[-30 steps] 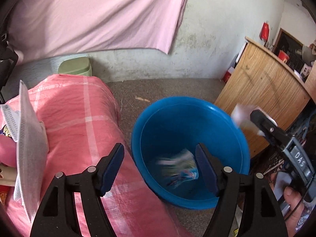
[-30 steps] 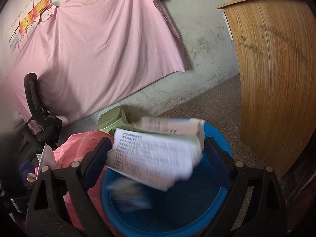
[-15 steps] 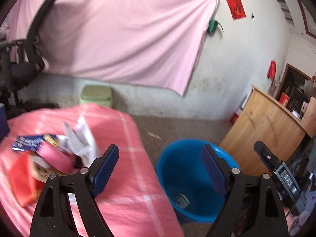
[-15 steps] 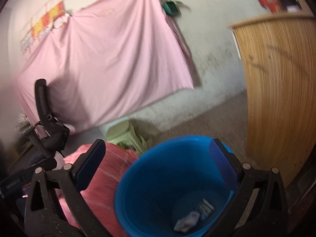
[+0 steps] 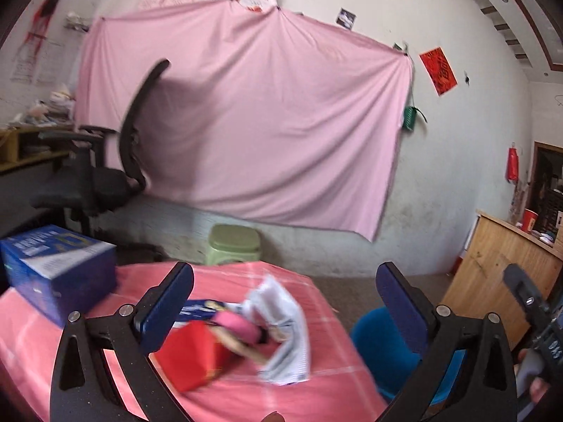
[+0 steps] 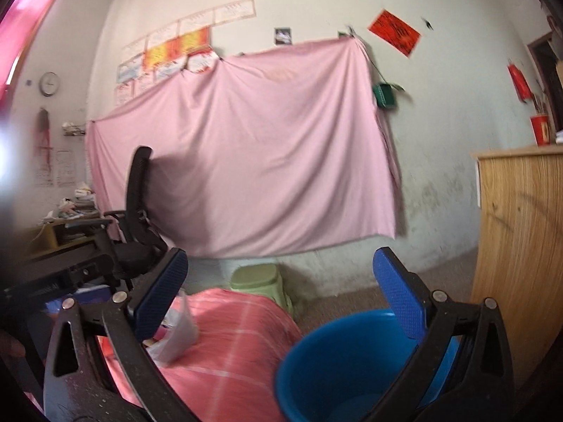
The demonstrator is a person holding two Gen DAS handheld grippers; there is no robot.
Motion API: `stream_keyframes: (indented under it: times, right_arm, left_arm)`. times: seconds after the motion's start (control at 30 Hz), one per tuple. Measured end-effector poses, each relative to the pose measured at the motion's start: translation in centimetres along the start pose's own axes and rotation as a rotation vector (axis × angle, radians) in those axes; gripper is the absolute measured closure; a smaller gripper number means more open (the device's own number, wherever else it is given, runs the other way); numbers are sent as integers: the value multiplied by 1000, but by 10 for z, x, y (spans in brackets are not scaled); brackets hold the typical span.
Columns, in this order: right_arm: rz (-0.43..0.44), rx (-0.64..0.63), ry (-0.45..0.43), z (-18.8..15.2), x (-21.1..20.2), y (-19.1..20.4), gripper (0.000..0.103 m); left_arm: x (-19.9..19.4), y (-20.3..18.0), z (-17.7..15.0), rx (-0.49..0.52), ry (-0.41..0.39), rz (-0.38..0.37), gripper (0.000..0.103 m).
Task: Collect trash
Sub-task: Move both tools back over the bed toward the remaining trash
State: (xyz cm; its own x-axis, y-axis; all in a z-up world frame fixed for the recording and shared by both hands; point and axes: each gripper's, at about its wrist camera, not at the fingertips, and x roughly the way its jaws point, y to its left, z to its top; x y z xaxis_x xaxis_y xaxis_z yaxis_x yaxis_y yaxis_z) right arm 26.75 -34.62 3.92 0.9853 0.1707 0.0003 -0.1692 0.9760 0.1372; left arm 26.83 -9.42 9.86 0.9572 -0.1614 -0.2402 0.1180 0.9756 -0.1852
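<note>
Left tool [image 5: 285, 302] spread wide, empty, trash pile – red packet [image 5: 197, 358], crumpled white paper [image 5: 285, 334] – between its fingers on pink-clothed tabletop [image 5: 316, 394], blue bucket [image 6: 337, 362] at 5 o'clock, right tool [image 6: 281, 292] likewise apart, empty.

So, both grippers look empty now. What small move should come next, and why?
Probably bring the left gripper down onto the crumpled white paper in the pile on the pink tablecloth. Both it and the right gripper are open and hold nothing, the pile lies right ahead of the left one, and the blue bucket stands beside the table.
</note>
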Motion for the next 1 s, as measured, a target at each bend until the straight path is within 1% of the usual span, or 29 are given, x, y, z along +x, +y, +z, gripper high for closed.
stream_keyframes:
  times: [0.2, 0.37, 0.43, 0.57, 0.63, 0.7, 0.73, 0.77, 0.83, 0.9, 0.93, 1.0]
  right_arm:
    - [45, -13, -55, 5, -18, 44, 0]
    - [76, -81, -72, 2, -19, 78, 0]
    - [89, -96, -65, -2, -16, 86, 0]
    - [104, -134, 3, -15, 0, 98, 0]
    - [94, -164, 59, -23, 13, 105, 0]
    - [87, -193, 115, -31, 26, 110, 0]
    - [87, -207, 152, -36, 34, 112, 0]
    - [85, -224, 208, -43, 45, 114, 0]
    - [68, -237, 286, -52, 61, 116, 0]
    - [66, -217, 371, -60, 81, 115, 0]
    - [65, -207, 398, -63, 87, 115, 0]
    - [72, -174, 483, -71, 105, 112, 0]
  left_arm:
    - [-43, 33, -1, 16, -73, 74, 1]
    - [-69, 58, -8, 44, -122, 135, 1]
    - [-74, 68, -13, 52, -131, 153, 1]
    - [-71, 84, -29, 52, -115, 169, 1]
    - [-61, 92, -38, 40, -87, 168, 1]
    - [-45, 99, -44, 20, -41, 164, 1]
    - [-37, 104, -47, 7, -9, 159, 1]
    - [-31, 108, -49, -6, 14, 151, 1]
    - [-16, 117, -54, -54, 79, 140, 1]
    - [0, 126, -59, -105, 157, 128, 1]
    - [7, 129, -59, -125, 190, 124, 1]
    - [19, 136, -63, -164, 252, 118, 1]
